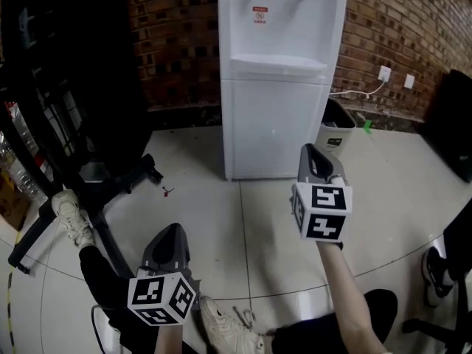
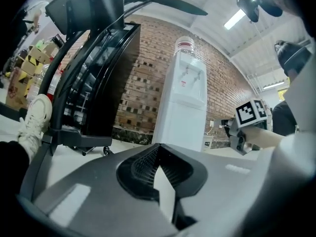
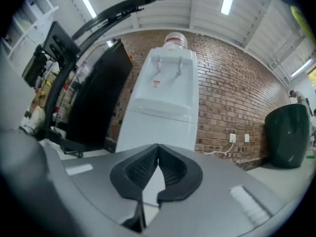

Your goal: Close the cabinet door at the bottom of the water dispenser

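Note:
A white water dispenser [image 1: 280, 57] stands against the brick wall. Its bottom cabinet door [image 1: 274, 127] lies flush with the body, with no gap showing. The dispenser also shows in the left gripper view [image 2: 181, 107] and fills the middle of the right gripper view [image 3: 163, 107]. My right gripper [image 1: 313, 150] hangs in the air a short way in front of the door, apart from it, jaws shut with nothing between them. My left gripper [image 1: 171, 234] sits lower at the left, far from the dispenser, jaws shut and empty.
A black exercise machine [image 1: 81, 124] with floor bars stands at the left. A small bin [image 1: 338, 127] sits right of the dispenser, below a wall socket with a cable [image 1: 383, 74]. A dark bin [image 1: 453, 120] is at the far right. The person's shoes [image 1: 72, 216] rest on the tiled floor.

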The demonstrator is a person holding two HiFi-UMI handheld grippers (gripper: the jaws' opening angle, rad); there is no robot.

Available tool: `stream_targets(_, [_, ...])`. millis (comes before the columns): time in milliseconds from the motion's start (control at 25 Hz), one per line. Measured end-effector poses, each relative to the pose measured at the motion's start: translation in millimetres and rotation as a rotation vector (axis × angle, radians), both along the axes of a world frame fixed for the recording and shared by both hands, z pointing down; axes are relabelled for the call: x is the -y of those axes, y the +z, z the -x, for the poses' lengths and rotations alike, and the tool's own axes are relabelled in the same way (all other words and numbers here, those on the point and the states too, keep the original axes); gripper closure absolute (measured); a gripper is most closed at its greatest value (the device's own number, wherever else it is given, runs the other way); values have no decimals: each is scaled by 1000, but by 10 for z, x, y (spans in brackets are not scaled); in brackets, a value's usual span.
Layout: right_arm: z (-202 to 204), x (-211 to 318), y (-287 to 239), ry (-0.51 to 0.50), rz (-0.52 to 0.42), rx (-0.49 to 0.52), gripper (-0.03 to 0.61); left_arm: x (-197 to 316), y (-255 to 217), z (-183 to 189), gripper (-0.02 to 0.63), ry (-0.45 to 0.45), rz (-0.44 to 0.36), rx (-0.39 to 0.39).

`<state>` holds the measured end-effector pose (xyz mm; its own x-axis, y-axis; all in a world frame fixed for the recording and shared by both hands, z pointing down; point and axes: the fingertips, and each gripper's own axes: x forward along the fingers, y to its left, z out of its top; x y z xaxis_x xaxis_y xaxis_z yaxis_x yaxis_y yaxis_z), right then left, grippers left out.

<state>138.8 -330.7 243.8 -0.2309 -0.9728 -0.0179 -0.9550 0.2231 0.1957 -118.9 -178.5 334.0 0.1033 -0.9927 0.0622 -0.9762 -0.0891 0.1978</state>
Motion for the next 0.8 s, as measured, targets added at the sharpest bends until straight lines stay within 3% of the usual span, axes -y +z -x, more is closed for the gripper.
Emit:
stream_targets(200, [517,-878,99,-112,-136,44,578,-116,-186,-21,601,-24,-75,7])
stream_targets(400, [770,-1499,600,-180,-66,89,578,-260,-338,-342,601,-9,-184,74])
stream_targets(600, [938,-1596,689,-271,-52,74,578,-220,-251,-601,601,44,-139,104])
stream_targets(800, [844,-1553,784,-239,-15,43,578,-192,-133,-661,601,59,-111,121])
